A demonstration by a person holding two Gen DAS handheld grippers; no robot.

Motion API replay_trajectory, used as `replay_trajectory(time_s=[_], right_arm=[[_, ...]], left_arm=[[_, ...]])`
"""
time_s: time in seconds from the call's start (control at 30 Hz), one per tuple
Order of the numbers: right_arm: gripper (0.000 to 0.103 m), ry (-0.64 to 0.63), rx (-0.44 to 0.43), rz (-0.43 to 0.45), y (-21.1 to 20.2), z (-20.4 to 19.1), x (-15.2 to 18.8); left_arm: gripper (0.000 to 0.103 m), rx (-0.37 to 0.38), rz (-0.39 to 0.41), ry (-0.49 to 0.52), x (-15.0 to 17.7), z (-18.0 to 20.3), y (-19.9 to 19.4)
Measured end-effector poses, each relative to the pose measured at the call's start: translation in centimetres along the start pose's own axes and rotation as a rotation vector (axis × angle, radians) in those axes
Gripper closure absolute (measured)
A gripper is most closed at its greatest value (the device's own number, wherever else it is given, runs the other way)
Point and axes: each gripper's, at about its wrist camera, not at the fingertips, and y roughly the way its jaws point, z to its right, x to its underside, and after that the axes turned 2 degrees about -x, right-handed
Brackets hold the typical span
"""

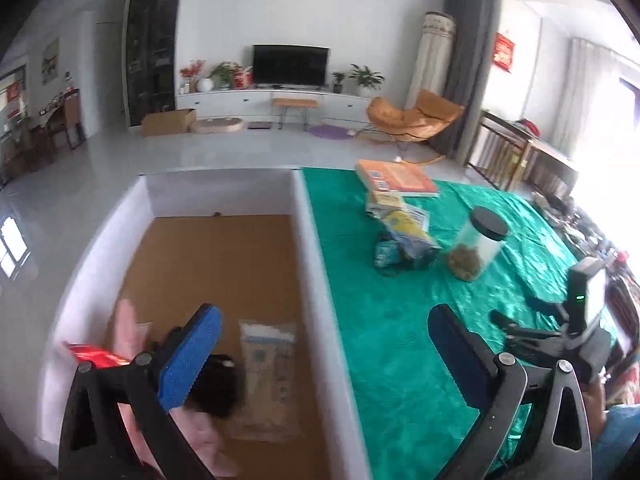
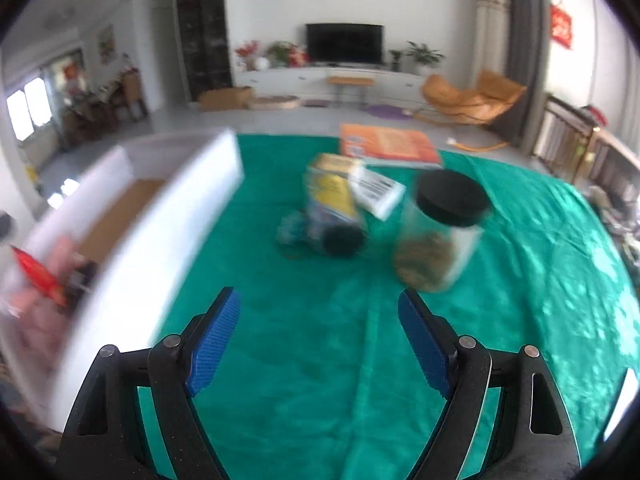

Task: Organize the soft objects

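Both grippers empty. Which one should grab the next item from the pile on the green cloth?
Right, probably. The right gripper is open and faces the pile over the cloth; the left gripper straddles the box wall.

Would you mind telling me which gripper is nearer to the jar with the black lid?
Right. The right gripper faces the jar across bare green cloth; the left gripper straddles the white box's wall, farther off.

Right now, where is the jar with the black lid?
In both wrist views the jar stands on the green cloth, right of the small packets and nearer than the orange book.
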Motion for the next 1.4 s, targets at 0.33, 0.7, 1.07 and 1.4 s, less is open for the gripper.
replay_trajectory(time_s=[0.33, 0.7, 1.07, 1.4], right_arm=[[0.02, 0.223, 0.139, -0.06, 1.4, 9.7, 5.6], [0.02, 0.28, 0.141, -0.103, 2.9, 10.4, 6.3], [0.018, 0.301, 0.13, -0.113, 3.2, 10.6, 6.7], [0.017, 0.298, 0.127, -0.115, 3.3, 10.4, 6.8]], left_arm=[[0.001, 0.147, -0.19, 0.149, 4.0, 12.0, 7.4], [0.001, -0.034, -0.275, 0.133, 6.7, 11.7, 17.6], [0.0, -0.08, -0.249, 0.118, 6.5, 9.9, 20.5], [0.0, -0.085, -0.241, 0.114, 6.4, 9.9, 20.6]])
